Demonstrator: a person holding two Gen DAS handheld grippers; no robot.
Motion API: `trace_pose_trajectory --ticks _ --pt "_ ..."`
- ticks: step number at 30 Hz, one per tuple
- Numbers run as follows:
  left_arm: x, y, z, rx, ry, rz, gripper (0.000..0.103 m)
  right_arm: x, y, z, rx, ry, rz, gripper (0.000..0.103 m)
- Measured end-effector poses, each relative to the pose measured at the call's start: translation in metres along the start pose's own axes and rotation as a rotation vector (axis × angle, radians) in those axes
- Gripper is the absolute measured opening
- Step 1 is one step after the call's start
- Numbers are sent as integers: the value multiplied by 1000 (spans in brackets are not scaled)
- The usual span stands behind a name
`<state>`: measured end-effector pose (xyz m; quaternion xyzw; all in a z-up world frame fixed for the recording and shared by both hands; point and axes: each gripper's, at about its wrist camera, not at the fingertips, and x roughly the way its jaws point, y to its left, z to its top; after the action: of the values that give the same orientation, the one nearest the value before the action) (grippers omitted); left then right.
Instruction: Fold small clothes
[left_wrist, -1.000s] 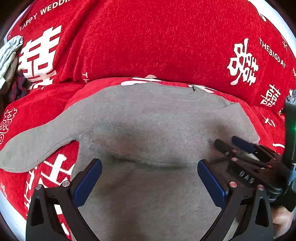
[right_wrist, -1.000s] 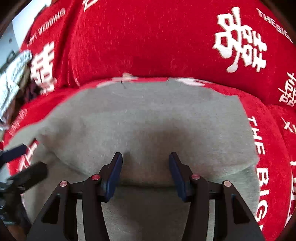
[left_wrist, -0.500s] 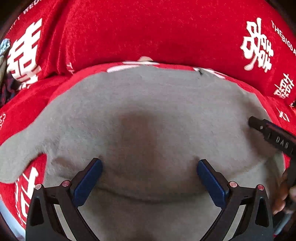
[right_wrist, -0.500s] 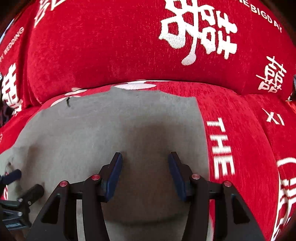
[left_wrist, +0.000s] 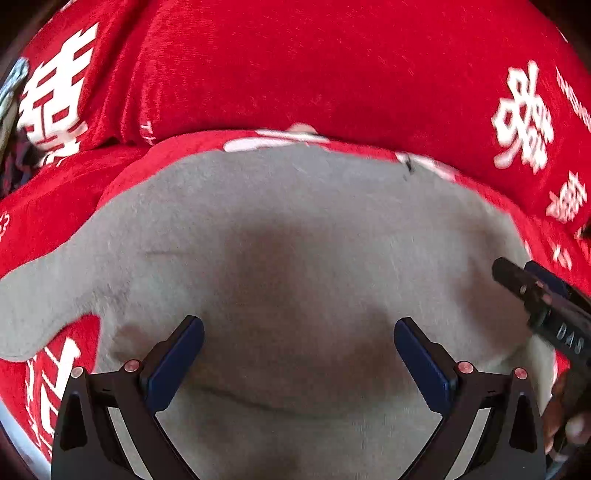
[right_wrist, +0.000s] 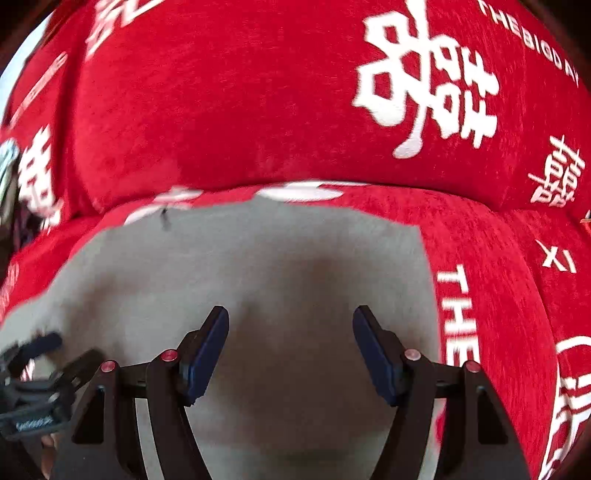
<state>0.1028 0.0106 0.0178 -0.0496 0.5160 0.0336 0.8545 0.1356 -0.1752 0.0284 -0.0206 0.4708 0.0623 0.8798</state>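
Observation:
A small grey garment (left_wrist: 295, 240) lies spread flat on the red sofa seat, one sleeve (left_wrist: 44, 295) reaching out to the left. My left gripper (left_wrist: 297, 325) hovers wide open over the garment's lower middle, just beyond a shallow crease (left_wrist: 258, 402). My right gripper (right_wrist: 290, 312) hangs above the right part of the same garment (right_wrist: 258, 277), close to its straight right edge. Its jaws are opening and only flat cloth lies below them; the pads press on nothing. Each gripper shows at the edge of the other's view: right gripper (left_wrist: 535, 291), left gripper (right_wrist: 37, 354).
The red sofa cover (right_wrist: 498, 295) with white characters and lettering surrounds the garment. A red back cushion (left_wrist: 314, 74) rises right behind the garment's far edge. A bundle of other clothes (left_wrist: 11, 96) sits at the far left edge. A hand (left_wrist: 569, 424) holds the right gripper.
The left gripper came lower and closer over the garment, then held still. The right gripper shifted toward the garment's right edge and its jaws spread wider.

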Motion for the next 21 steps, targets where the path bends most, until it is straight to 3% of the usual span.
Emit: trace_pose_trajectory --ticks 2,4,9,11,21 --pt "0 -6 -9 36 -7 40 103 3 4 -18 -23 35 -35 73" --pt "-5 -8 -15 53 -20 55 103 -8 4 -32 -32 -1 -53 73" --pt "-21 -2 -33 22 -35 26 103 -40 11 -55 0 -53 -10 73" --pt "-15 -2 -40 26 -6 34 103 -33 19 -66 -19 0 -15 73" --pt "-48 0 -96 61 -67 32 103 -68 34 -121 -78 -101 -62 73"
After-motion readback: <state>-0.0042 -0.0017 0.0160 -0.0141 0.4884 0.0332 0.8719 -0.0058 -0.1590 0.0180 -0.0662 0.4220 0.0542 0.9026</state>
